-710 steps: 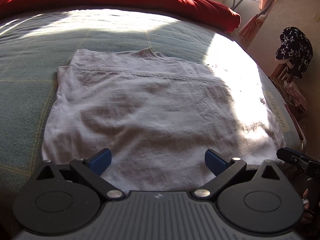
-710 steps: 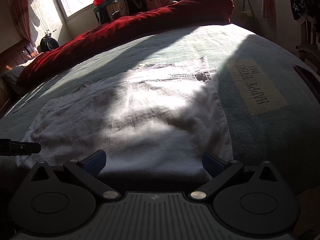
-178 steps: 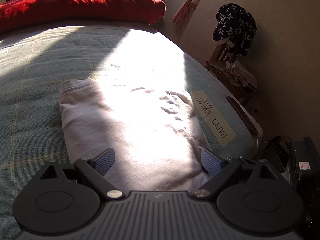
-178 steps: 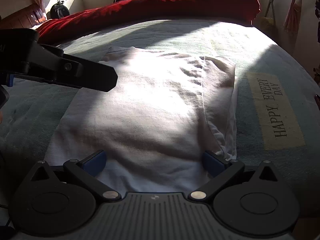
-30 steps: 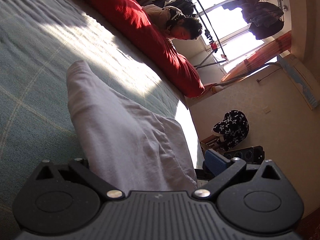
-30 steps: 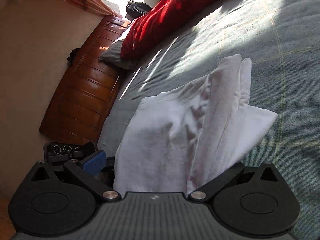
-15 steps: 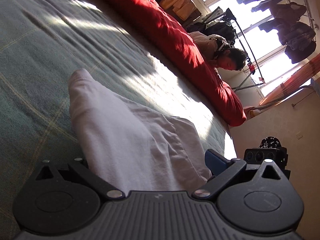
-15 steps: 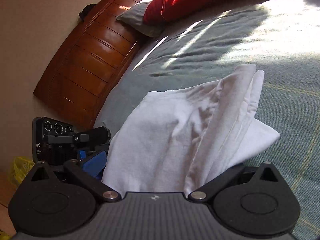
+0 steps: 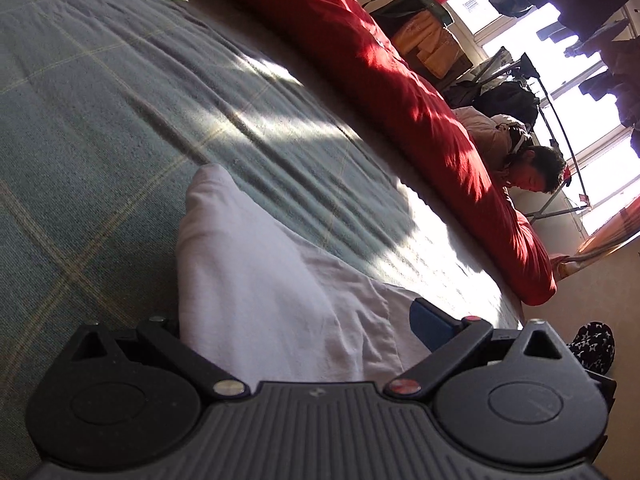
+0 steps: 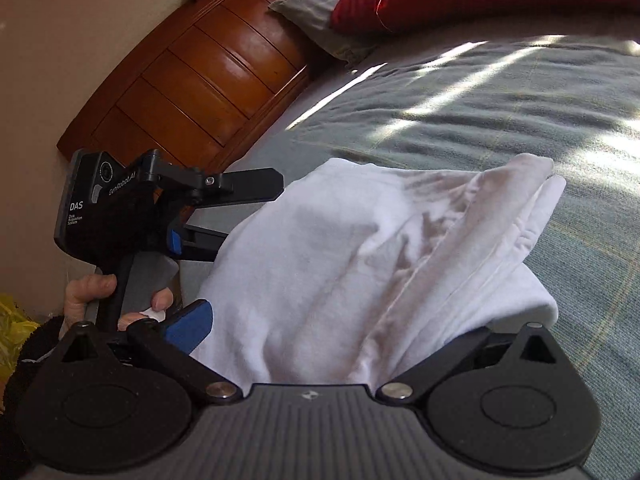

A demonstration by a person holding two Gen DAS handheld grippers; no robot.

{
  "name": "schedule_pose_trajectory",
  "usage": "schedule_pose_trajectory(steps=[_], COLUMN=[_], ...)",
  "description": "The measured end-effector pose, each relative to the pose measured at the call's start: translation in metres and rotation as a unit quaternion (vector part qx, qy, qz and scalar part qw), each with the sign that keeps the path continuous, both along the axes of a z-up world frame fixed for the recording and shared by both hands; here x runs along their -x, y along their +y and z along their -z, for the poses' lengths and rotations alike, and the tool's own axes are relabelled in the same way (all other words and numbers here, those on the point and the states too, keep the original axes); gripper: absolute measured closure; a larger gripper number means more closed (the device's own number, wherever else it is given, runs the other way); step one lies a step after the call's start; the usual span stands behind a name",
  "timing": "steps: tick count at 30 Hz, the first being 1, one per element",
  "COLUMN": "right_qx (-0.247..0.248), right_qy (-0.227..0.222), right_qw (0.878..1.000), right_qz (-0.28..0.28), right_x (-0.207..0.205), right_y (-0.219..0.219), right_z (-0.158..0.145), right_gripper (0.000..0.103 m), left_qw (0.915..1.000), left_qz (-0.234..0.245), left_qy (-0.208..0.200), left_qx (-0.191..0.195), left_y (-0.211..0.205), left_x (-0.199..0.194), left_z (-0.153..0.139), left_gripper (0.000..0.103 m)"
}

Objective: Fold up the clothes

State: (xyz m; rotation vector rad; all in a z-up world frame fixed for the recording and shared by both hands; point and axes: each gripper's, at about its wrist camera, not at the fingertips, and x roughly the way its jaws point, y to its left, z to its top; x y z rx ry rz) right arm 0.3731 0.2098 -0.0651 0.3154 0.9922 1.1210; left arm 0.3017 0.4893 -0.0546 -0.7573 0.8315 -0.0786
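Both my jaws pinch the near edge of the white garment (image 10: 360, 272): cloth fills the gap of my right gripper (image 10: 320, 340) and of my left gripper (image 9: 304, 336), though on each one fingertip is hidden under fabric. A second ago the views were rolled steeply; now they sit flatter, the bundle stretched out over the green bed cover (image 9: 120, 112). I judge the lifted fold is going down, with the red quilt (image 9: 400, 80) well beyond.
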Motion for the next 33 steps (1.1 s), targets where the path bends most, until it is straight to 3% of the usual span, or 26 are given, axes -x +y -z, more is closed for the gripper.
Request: schedule_pose_trajectory(steps=[9, 13, 16, 20, 23, 26, 28, 30, 33], right_qx=[0.000, 0.006, 0.017, -0.007, -0.040, -0.087, -0.126, -0.142, -0.107], right_qy=[-0.001, -0.003, 0.005, 0.000, 0.079, 0.157, 0.152, 0.102, 0.037], right_qw=[1.000, 1.000, 0.999, 1.000, 0.996, 0.982, 0.978, 0.982, 0.991], right_qz=[-0.011, -0.022, -0.029, -0.006, 0.032, 0.052, 0.064, 0.070, 0.070], right_x=[0.012, 0.017, 0.018, 0.006, -0.027, -0.054, -0.059, -0.055, -0.046], right_y=[0.027, 0.029, 0.018, -0.014, -0.027, -0.030, -0.037, -0.045, -0.048], right_z=[0.013, 0.020, 0.024, 0.023, 0.036, 0.050, 0.042, 0.027, 0.018], right_gripper=[0.000, 0.000, 0.000, 0.000, 0.000, 0.000, 0.000, 0.000, 0.000], left_qw=[0.9987, 0.9953, 0.9941, 0.9943, 0.9960, 0.9970, 0.9967, 0.9964, 0.9970], left_qz=[-0.049, -0.088, -0.096, -0.081, -0.056, -0.030, -0.019, -0.019, -0.041], left_qy=[-0.006, 0.007, -0.004, -0.033, -0.050, -0.055, -0.054, -0.052, -0.022], left_qx=[-0.014, -0.041, -0.050, -0.060, -0.047, -0.047, -0.058, -0.064, -0.063], left_y=[0.029, 0.036, 0.037, 0.028, 0.015, 0.001, -0.006, -0.008, -0.003], left_x=[-0.012, -0.010, 0.000, 0.012, 0.010, 0.003, -0.002, -0.007, -0.016], left_z=[0.009, 0.015, 0.009, -0.005, -0.012, -0.015, -0.012, -0.004, 0.020], left_gripper=[0.004, 0.004, 0.004, 0.004, 0.003, 0.003, 0.003, 0.003, 0.003])
